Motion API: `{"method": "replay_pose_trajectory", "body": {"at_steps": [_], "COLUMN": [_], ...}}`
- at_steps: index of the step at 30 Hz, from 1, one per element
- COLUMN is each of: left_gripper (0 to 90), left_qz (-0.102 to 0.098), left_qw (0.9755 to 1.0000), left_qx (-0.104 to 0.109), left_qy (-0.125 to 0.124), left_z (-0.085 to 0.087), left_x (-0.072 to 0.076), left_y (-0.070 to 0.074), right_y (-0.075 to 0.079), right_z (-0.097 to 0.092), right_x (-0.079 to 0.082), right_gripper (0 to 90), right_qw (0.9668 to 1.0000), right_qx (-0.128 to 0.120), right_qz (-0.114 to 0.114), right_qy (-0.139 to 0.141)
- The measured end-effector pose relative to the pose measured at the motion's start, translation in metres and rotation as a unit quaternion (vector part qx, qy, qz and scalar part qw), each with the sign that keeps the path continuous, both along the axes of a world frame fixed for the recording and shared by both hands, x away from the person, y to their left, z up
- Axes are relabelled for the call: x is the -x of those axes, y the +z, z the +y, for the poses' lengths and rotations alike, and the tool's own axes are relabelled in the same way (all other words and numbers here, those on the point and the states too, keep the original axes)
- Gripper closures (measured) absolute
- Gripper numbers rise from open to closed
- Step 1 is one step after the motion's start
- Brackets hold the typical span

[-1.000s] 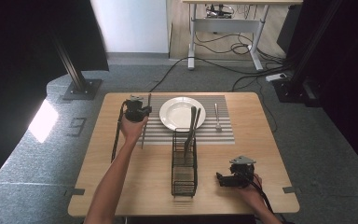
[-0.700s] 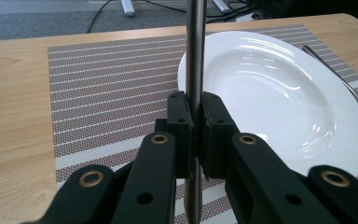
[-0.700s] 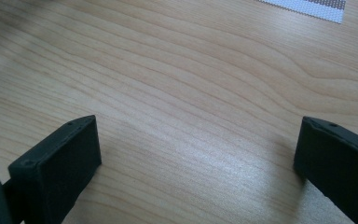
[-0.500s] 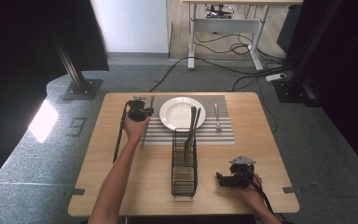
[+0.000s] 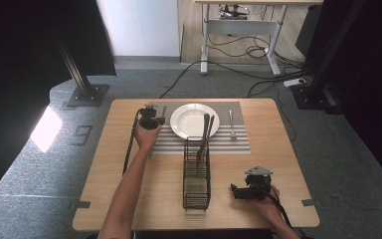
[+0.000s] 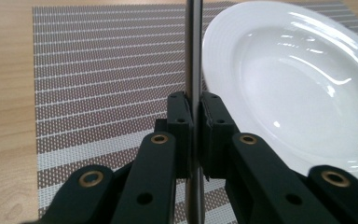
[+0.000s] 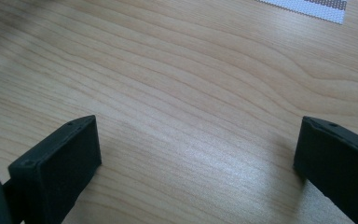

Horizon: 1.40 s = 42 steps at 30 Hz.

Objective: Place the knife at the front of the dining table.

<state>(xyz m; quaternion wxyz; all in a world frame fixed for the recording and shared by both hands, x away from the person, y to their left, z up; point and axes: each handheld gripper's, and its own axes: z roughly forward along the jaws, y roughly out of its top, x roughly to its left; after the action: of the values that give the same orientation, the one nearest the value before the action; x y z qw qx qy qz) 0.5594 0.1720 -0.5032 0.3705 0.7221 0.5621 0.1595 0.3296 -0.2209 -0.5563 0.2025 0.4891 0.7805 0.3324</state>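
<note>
**Setting a held utensil down left of the plate**

Pinching a slim metal utensil [image 6: 194,56] in my left gripper [image 6: 194,135], pads pressed on its shaft from both sides. Which piece of cutlery it is I cannot tell; both ends are out of sight. Its long axis runs straight ahead out of the jaws and back down between them, parallel to the near edge of the white plate [image 6: 289,88], which lies just right of the jaws. Striped placemat [image 6: 107,70] lies below and left of the jaws.

High view: left gripper [image 5: 151,121] sits at the mat's left end, just beside the plate [image 5: 194,121].

Right gripper [image 7: 196,154]: jaws spread wide, nothing between them, bare wooden table [image 7: 191,74] beneath. It sits [image 5: 251,188] well apart from the mat, right of the wire rack [image 5: 197,174].

Judgement: the left hand is the nearer one and owns the coming move, lowering the shaft onto the mat while keeping it parallel to the plate rim and clear of it.
</note>
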Motion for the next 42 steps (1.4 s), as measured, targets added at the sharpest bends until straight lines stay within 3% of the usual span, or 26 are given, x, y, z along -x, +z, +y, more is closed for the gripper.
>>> {"method": "replay_pose_trajectory", "body": {"at_steps": [15,25,29,34,42], "left_gripper": [83.5,83.0,82.7,82.3,82.3], "left_qz": [0.028,0.058,0.059,0.054,0.049], "left_qw": [0.9992,0.9977,0.9976,0.9976,0.9979], "left_qx": [0.002,-0.023,-0.019,-0.034,-0.029], "left_qy": [0.028,0.029,0.030,0.029,0.030], "left_z": [0.012,0.009,0.010,0.007,0.008], "left_x": [-0.015,-0.021,-0.021,-0.020,-0.019], "left_y": [-0.020,-0.030,-0.030,-0.030,-0.031], "right_y": [0.000,0.000,0.000,0.000,0.000], "right_z": [0.000,0.000,0.000,0.000,0.000], "right_x": [0.000,0.000,0.001,0.001,0.001], "right_gripper": [0.6,0.8,1.1,1.4,1.5], "right_qw": [1.0000,1.0000,1.0000,1.0000,1.0000], "right_qx": [0.000,0.001,0.001,0.001,0.001], "right_qz": [-0.001,-0.001,-0.001,-0.002,-0.002], "right_qy": [0.001,0.000,0.001,0.001,0.002]}}
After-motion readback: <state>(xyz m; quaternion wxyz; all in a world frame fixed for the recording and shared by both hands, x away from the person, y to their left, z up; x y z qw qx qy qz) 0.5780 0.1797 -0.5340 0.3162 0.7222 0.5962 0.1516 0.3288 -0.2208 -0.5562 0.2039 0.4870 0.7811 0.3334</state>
